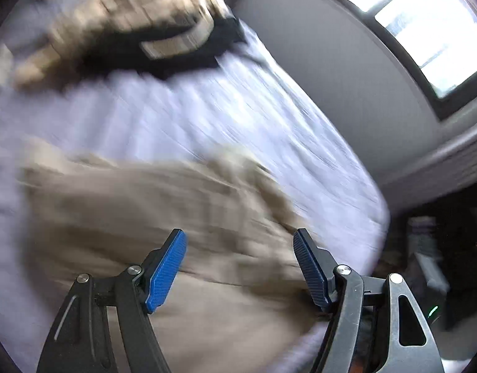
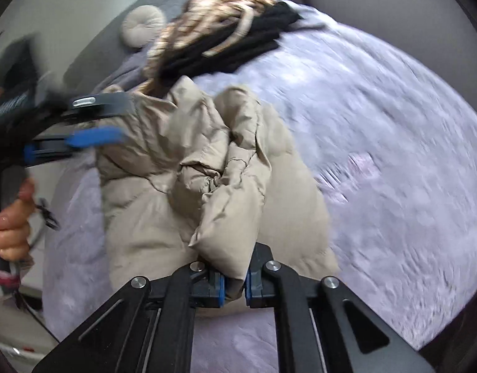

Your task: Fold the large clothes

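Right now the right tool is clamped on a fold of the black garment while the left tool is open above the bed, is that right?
Not quite. The right tool is clamped on a fold of the beige jacket, not the black garment, which lies at the far end of the bed; the right wrist view shows this. The left tool is open above the bed, as you said.

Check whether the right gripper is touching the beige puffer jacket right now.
Touching. The right wrist view shows the right gripper with its blue pads closed on a bunched fold of the beige puffer jacket, the fabric pinched between them.
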`<action>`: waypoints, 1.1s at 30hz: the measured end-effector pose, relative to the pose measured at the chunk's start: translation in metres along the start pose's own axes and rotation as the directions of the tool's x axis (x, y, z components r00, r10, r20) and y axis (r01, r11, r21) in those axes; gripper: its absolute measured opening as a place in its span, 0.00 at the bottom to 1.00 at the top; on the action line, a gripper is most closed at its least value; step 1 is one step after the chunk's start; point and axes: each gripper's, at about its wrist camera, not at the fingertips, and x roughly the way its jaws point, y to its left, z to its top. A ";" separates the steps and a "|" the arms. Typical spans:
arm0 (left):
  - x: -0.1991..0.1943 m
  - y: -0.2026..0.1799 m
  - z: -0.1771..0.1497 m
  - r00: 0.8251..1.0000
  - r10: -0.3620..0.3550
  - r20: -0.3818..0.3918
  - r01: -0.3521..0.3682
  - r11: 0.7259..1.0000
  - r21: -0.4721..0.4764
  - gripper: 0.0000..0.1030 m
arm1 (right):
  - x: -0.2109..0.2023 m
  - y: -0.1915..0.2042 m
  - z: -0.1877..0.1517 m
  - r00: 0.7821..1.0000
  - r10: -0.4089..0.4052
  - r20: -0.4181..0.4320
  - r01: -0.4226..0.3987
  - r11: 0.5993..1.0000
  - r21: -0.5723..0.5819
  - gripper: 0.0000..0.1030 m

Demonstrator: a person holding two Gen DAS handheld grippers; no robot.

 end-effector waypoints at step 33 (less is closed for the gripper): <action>0.155 0.005 0.020 0.947 0.315 -0.065 -0.313 0.949 0.042 0.70 | 0.007 -0.033 0.069 0.998 0.002 0.060 0.000 1.000 -0.024 0.19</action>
